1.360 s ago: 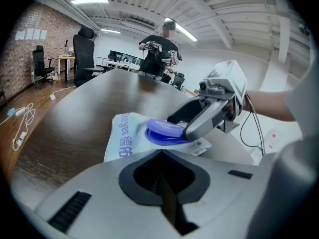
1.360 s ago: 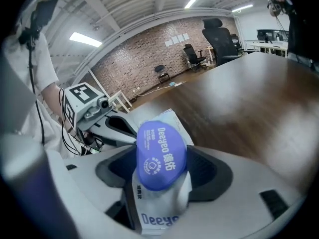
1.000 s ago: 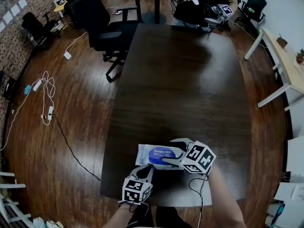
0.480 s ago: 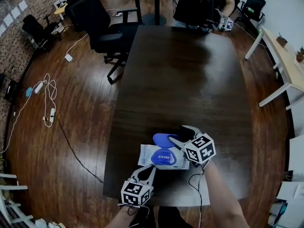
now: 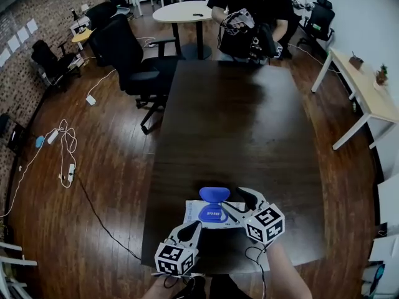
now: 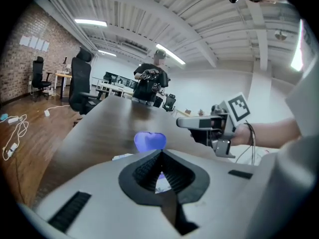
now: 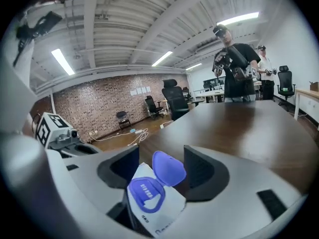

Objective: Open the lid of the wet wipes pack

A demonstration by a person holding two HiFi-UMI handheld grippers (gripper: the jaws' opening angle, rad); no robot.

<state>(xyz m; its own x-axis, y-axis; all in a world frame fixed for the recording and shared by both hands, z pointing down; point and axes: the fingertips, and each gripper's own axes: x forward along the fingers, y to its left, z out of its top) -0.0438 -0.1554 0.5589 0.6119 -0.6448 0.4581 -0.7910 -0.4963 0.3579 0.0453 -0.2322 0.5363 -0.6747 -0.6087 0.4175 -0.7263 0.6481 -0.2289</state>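
The white wet wipes pack [image 5: 198, 214] lies near the front edge of the dark table [image 5: 243, 117]. Its blue lid [image 5: 214, 194] stands flipped up and open on the far side. In the right gripper view the lid [image 7: 168, 168] rises above the blue opening ring [image 7: 145, 194]. My left gripper [image 5: 194, 227] is at the pack's near edge, its jaws shut on the pack. In the left gripper view the tips meet, with the pack [image 6: 160, 182] showing behind them. My right gripper [image 5: 235, 204] is open at the pack's right, its jaws on either side of the lid without touching it.
A person [image 5: 249, 17] stands at the far end of the table holding grippers. A black office chair [image 5: 128, 48] is at the far left, a round table [image 5: 187, 11] behind it. Cables [image 5: 62, 148] lie on the wooden floor. A white desk [image 5: 361, 92] is at the right.
The right gripper lifted the blue lid from flat on the pack to upright, then let go and drew back slightly. The left gripper stayed at the pack's near edge.
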